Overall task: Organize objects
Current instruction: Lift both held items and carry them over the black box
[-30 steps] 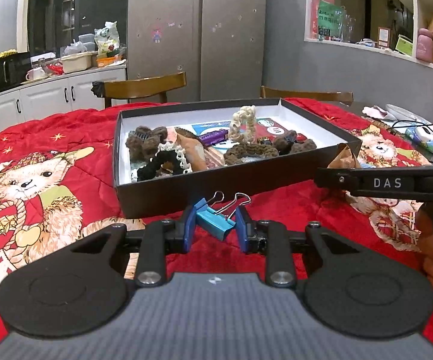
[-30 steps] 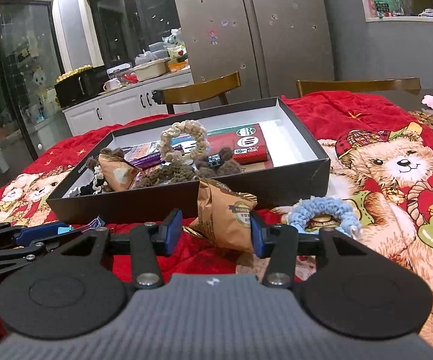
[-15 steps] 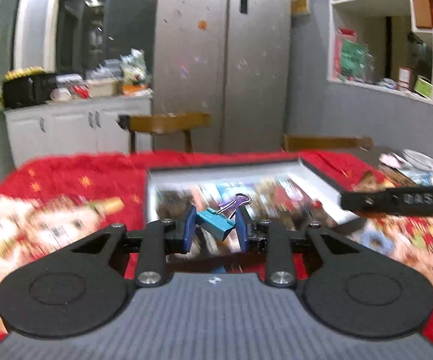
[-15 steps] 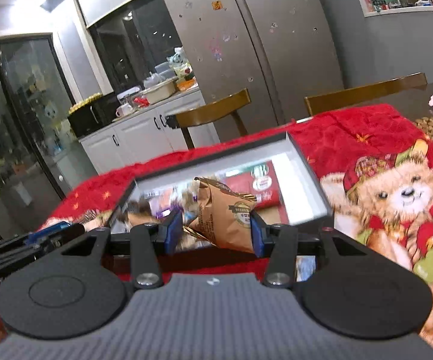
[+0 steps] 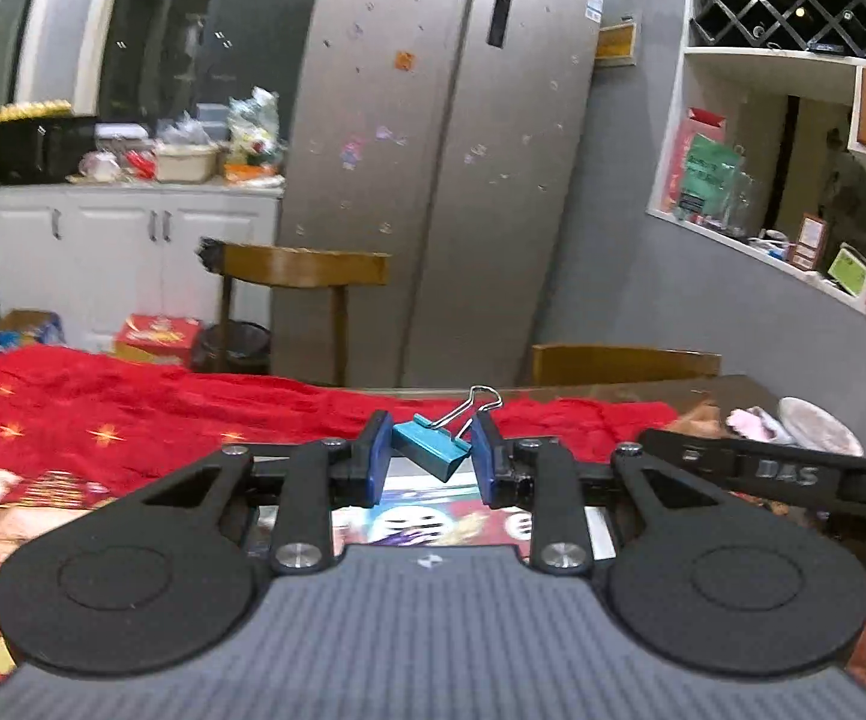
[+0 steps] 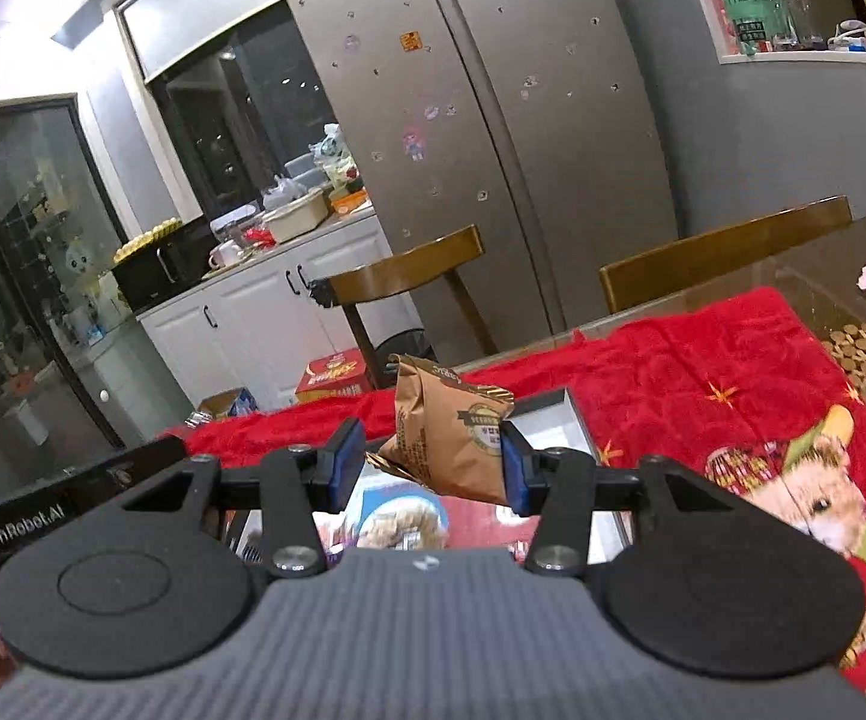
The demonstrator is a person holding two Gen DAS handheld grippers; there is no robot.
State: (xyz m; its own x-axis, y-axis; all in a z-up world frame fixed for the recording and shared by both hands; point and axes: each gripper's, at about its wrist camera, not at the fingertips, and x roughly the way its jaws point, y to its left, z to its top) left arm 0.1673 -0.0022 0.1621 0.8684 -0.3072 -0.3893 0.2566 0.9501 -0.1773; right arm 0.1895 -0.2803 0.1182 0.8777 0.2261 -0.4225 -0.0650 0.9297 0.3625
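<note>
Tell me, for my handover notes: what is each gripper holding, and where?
Left gripper: blue binder clip, by its body. Right gripper: brown snack packet, across its lower sides.

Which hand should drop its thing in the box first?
Probably the left: the left gripper holds the blue binder clip over the box's contents; the right gripper's brown snack packet sits nearer the box's corner.

Two hand-held grippers are showing: the left hand-held gripper (image 5: 431, 461) is clamping one blue binder clip (image 5: 431, 447), the right hand-held gripper (image 6: 433, 461) one brown snack packet (image 6: 448, 435); beyond the red cloth (image 6: 691, 360), two wooden chairs (image 6: 408, 267) are standing before one steel fridge (image 6: 481, 120)
</note>
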